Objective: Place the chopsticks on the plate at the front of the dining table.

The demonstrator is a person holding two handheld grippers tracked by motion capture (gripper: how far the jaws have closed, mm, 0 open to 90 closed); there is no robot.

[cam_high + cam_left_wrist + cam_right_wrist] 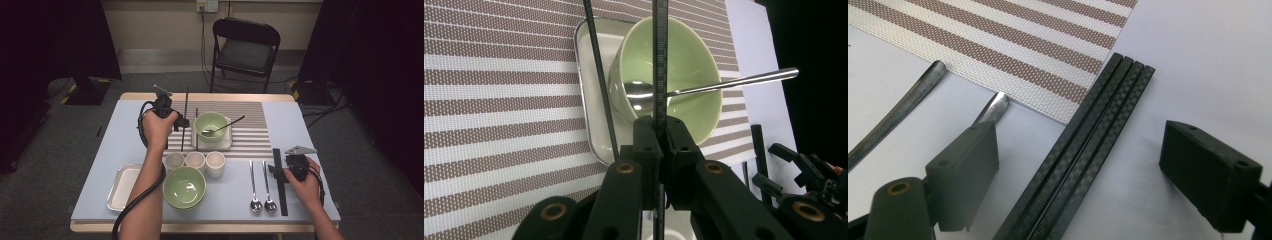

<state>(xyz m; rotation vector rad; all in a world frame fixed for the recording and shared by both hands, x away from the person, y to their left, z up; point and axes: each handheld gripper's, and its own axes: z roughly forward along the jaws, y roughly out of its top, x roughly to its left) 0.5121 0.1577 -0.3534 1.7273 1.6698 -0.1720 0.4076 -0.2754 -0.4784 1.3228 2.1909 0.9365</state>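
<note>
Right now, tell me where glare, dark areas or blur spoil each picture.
High view: evenly lit table, black surroundings. Left gripper view: glare on the spoon in the green bowl; left gripper blurred near the lens. Right gripper view: right gripper soft-edged, chopsticks sharp.

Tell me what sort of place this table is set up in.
Probably a recording studio or lab, not a home: dark curtains flank the table, cables trail over grey carpet, and a lone folding chair stands behind.
</note>
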